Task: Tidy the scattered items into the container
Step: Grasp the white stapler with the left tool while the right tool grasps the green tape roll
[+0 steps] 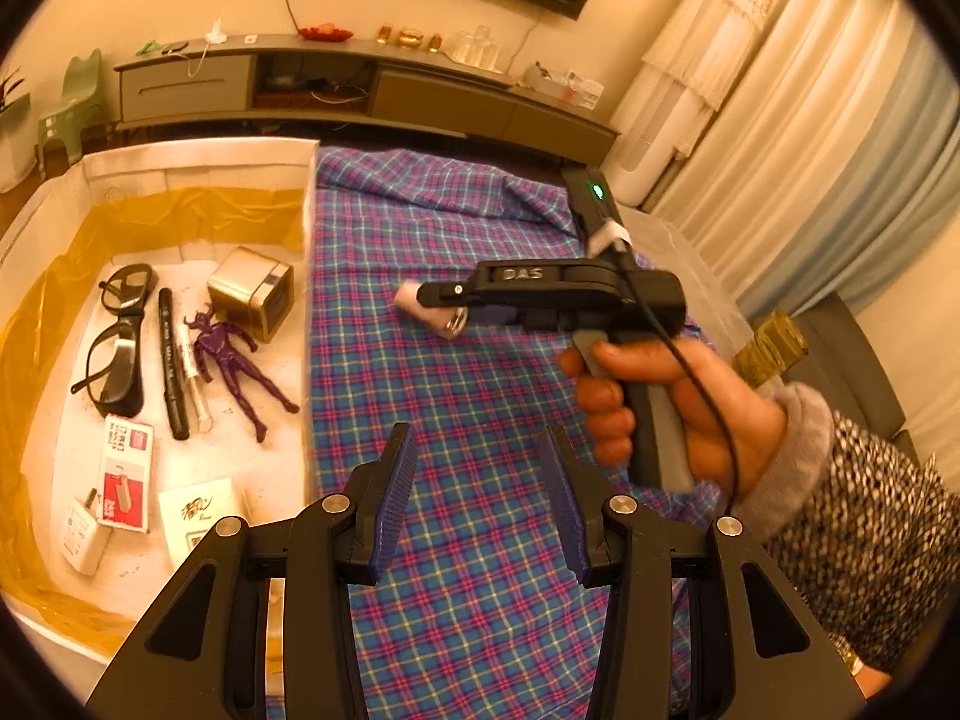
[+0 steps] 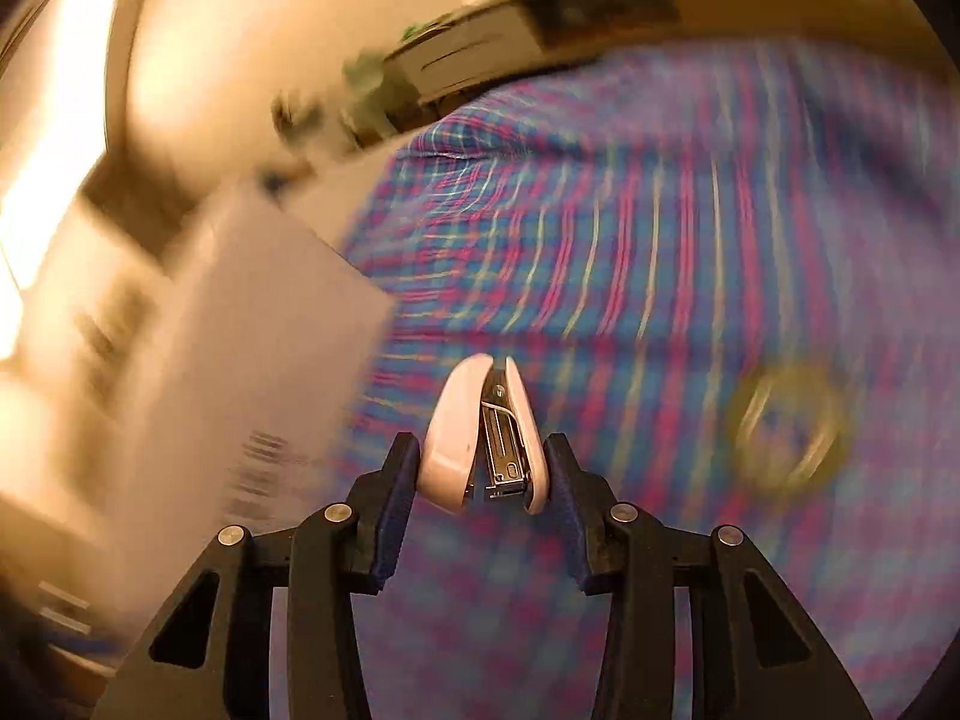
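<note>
My right gripper [image 2: 480, 468] is shut on a small pink stapler [image 2: 483, 438], held above the plaid cloth [image 2: 600, 276]; that view is motion-blurred. In the left wrist view the same gripper [image 1: 447, 300] holds the stapler [image 1: 420, 309] over the cloth [image 1: 456, 396], right of the white box [image 1: 309, 210]. The box holds glasses [image 1: 117, 342], a black pen [image 1: 171, 360], a purple figure [image 1: 234, 360], a metal cube [image 1: 252, 291] and small packets [image 1: 123, 474]. My left gripper [image 1: 477, 492] is open and empty above the cloth.
A blurred round ring-like item [image 2: 786, 426] lies on the cloth to the right of the stapler. The box's side [image 2: 240, 360] is close on the left. A TV cabinet [image 1: 360, 90] stands behind, curtains [image 1: 810, 150] on the right.
</note>
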A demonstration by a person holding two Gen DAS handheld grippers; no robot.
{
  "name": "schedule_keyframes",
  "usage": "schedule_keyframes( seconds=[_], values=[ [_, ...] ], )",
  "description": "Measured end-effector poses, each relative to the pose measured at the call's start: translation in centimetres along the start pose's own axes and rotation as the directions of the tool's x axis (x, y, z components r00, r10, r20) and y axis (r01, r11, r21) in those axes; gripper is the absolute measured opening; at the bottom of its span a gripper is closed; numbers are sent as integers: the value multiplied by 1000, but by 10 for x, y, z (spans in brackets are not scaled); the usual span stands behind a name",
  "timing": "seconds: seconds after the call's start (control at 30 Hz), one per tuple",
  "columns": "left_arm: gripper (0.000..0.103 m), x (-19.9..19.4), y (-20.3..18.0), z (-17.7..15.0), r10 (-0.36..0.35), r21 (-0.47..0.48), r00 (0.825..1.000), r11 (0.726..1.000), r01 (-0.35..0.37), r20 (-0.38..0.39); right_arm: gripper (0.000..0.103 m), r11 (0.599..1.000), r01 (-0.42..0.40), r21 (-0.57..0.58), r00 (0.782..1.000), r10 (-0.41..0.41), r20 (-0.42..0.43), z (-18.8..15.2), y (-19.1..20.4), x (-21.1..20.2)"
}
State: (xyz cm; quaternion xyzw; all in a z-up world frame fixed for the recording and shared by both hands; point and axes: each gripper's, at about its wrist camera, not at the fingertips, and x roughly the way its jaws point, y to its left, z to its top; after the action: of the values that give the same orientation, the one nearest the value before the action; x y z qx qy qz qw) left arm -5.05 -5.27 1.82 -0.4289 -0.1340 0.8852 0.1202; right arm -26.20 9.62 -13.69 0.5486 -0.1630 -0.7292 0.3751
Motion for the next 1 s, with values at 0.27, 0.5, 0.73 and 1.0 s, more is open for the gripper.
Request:
schedule_keyframes(
  seconds=[0.27, 0.5, 0.73, 1.0],
  values=[
    [46, 22, -22, 14, 5, 16, 1000, 1000, -5, -6, 56, 997, -19, 76, 999, 16, 42, -26, -10, -20],
    [46, 49, -25, 27, 31, -31, 999, 999, -32, -17, 56, 979, 165, -121, 980, -149, 132, -26, -1, -57],
    [47, 95, -26, 51, 91, -140, 996, 986, -92, -9, 57, 814, 461, -354, 887, -417, 197, -5, -8, -44],
    [47, 158, -12, 61, 230, -195, 971, 951, -239, -71, 49, 737, 504, -450, 861, -469, 196, 3, -12, -27]
  ],
)
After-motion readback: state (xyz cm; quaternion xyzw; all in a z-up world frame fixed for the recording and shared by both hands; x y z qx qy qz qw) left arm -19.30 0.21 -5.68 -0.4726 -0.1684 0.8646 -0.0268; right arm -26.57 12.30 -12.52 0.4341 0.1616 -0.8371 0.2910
